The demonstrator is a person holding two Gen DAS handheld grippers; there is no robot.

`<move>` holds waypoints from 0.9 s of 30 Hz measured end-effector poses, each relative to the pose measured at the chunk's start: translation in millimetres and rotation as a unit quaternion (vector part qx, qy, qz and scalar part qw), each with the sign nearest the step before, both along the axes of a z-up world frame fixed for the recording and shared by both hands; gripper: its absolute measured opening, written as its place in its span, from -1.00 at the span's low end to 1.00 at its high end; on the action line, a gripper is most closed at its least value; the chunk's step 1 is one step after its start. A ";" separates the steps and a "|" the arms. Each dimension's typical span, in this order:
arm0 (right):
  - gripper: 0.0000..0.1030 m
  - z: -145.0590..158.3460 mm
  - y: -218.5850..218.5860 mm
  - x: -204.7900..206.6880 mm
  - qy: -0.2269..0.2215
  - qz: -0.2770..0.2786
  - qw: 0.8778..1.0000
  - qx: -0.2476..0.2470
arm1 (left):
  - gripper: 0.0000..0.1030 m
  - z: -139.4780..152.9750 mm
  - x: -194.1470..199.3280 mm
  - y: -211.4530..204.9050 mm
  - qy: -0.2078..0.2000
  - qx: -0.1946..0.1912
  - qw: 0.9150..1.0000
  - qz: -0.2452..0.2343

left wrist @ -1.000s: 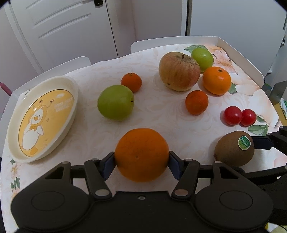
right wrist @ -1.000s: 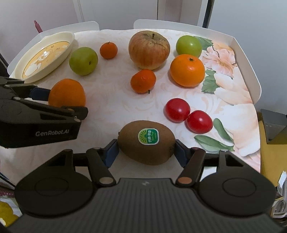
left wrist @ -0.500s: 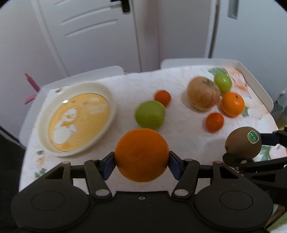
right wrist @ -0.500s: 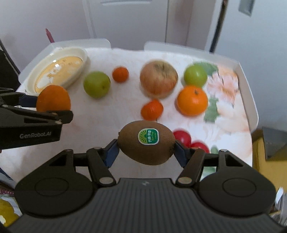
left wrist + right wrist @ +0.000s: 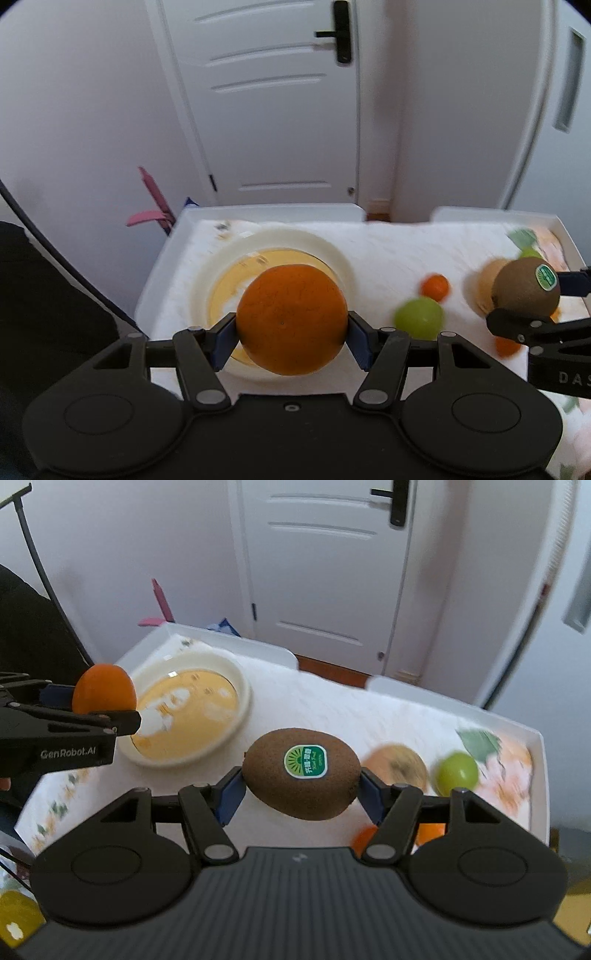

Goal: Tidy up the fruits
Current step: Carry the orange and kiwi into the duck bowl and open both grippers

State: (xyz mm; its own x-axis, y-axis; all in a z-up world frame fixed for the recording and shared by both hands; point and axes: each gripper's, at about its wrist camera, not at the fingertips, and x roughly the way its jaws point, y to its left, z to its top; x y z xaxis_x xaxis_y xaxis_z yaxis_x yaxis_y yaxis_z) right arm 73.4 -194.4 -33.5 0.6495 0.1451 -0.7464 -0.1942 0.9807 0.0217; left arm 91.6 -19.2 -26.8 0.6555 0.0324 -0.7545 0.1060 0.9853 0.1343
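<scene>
My left gripper [image 5: 291, 338] is shut on a large orange [image 5: 291, 319] and holds it in the air in front of the cream plate [image 5: 343, 258] with a yellow duck picture. The orange [image 5: 104, 688] and plate [image 5: 236, 679] also show in the right wrist view. My right gripper [image 5: 301, 794] is shut on a brown kiwi [image 5: 301, 773] with a green sticker, held above the table; the kiwi also shows in the left wrist view [image 5: 526, 290]. On the table lie a green apple [image 5: 419, 317], a small mandarin [image 5: 436, 286], a big russet apple [image 5: 397, 762] and a second green fruit [image 5: 456, 773].
The white table [image 5: 332, 709] has raised white rims [image 5: 273, 212] at its back and sides. A white door [image 5: 277, 103] stands behind it. A pink object [image 5: 151, 206] leans by the wall at the left. More orange fruit [image 5: 364, 838] lies partly hidden under my right gripper.
Both grippers have lifted their fruit off the table and risen. They swung left toward the plate, which now sits right behind the orange. The table fruit has shifted right in view.
</scene>
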 end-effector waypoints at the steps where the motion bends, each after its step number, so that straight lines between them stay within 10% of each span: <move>1: 0.56 2.3 3.6 5.0 0.000 0.003 1.000 0.002 | 0.28 2.0 7.8 6.5 -0.001 0.000 1.000 0.005; 27: 0.56 -50.0 69.1 156.5 0.051 -0.004 0.998 0.022 | 0.28 -91.1 145.0 46.3 0.061 0.031 0.996 -0.054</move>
